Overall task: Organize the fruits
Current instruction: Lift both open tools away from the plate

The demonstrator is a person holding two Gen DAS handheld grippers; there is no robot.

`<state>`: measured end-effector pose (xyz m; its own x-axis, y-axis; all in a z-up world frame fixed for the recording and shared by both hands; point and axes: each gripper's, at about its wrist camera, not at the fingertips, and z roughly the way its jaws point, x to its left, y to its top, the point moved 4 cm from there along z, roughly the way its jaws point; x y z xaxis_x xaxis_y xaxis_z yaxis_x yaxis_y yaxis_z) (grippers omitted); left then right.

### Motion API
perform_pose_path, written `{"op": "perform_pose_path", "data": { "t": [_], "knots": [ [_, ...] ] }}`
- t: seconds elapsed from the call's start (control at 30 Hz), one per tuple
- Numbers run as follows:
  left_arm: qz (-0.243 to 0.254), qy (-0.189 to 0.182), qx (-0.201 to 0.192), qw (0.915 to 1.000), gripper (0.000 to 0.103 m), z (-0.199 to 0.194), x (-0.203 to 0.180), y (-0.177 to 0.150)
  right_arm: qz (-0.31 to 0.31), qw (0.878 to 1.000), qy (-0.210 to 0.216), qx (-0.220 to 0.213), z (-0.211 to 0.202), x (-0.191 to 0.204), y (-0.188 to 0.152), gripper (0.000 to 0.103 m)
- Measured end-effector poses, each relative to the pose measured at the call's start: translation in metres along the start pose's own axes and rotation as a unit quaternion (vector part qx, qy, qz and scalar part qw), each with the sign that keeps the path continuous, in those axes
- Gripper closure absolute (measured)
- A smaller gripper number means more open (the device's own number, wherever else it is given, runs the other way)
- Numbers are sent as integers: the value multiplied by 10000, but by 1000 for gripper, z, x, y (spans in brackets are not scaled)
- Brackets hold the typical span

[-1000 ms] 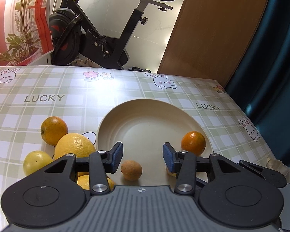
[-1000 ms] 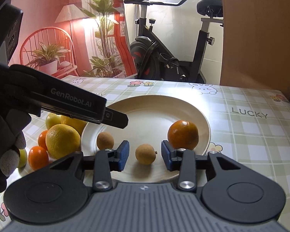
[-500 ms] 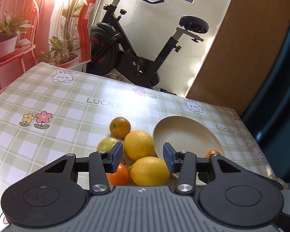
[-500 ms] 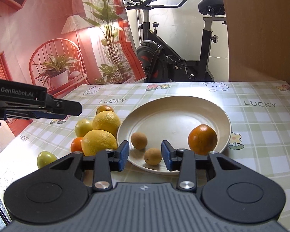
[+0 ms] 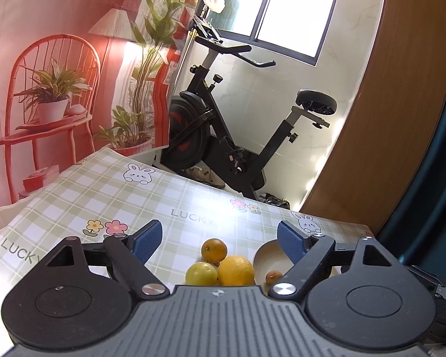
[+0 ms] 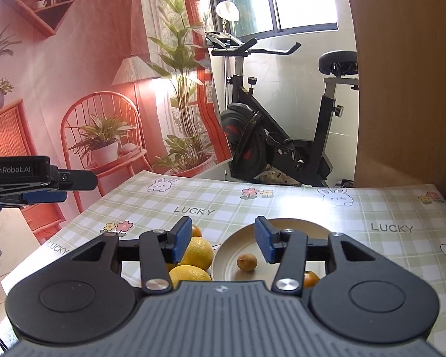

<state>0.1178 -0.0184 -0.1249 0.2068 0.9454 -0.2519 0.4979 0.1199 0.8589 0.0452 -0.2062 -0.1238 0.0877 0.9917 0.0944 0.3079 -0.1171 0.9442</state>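
Both claws hang released, jaws just widened, nothing between: left gripper [image 5: 220, 239], right gripper [image 6: 223, 239] above the plate [image 6: 306, 226], whose small brown fruit [image 6: 246, 262] looks near-round, long axis unclear

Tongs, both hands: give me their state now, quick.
Left tongs: open wide, jaws just opened further, nothing between them.
Right tongs: open, jaws just opened a little, holding nothing.

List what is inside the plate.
In the plate: a small brown fruit and an orange, mostly hidden behind the right gripper. The gripper's body covers the plate's near part, so anything more there cannot be seen.
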Motion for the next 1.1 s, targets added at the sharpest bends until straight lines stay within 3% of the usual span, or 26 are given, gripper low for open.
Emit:
{"op": "perform_pose_path", "data": {
  "t": [0.17,0.23,0.37,0.53,0.8,0.97,1.1],
  "knots": [
    [129,589,-70,9982,9,-11,9,-6,-81,9999,97,-40,-12,19,-1,51],
    [199,626,-50,9978,9,-17,13,-8,6,9999,130,-25,-14,25,-7,44],
    [382,744,19,9965,9,-29,24,-11,141,9995,274,108,-11,37,-19,43],
    [251,655,-14,9975,10,-47,38,-11,219,9984,460,252,-10,60,-26,43],
    [68,559,-13,9984,10,-49,39,-3,-225,9980,496,308,-12,84,-9,43],
    [-21,353,397,9986,10,-27,50,-21,-391,9958,697,446,-3,84,-24,41],
    [85,431,601,9972,10,-12,59,-30,-313,9932,868,706,20,76,-45,41]
  ]
}}
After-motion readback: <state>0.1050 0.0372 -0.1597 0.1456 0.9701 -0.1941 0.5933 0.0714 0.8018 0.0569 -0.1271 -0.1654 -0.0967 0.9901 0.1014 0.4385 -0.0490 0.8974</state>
